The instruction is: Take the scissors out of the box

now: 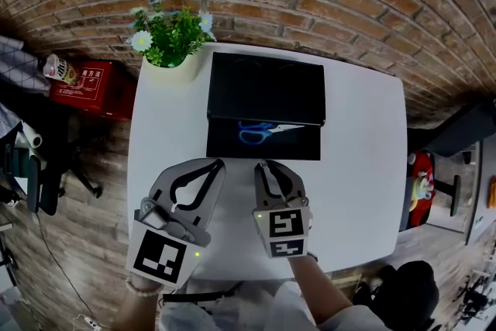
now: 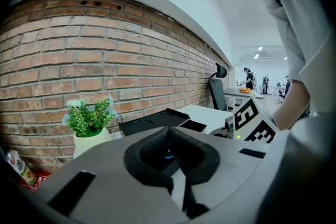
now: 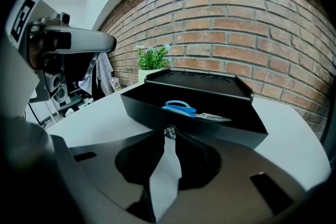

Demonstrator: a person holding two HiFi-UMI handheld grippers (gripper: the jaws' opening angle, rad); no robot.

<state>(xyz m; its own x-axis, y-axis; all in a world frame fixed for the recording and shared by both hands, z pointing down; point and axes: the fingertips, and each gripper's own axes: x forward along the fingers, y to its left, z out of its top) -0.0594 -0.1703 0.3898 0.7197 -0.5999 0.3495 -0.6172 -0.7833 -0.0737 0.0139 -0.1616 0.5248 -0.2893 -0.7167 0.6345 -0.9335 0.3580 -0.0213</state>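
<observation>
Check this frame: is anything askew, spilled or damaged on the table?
Nothing stands out. The blue scissors lie flat inside the open black box. Its lid sits squarely at the far side, and the potted plant stands upright at the white table's back corner. No spill or damage shows.

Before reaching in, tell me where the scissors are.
Head view: the blue-handled scissors lie inside the open black box at the table's far middle, right of the potted plant.

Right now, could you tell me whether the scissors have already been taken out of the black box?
No, the blue-handled scissors lie inside the open black box.
</observation>
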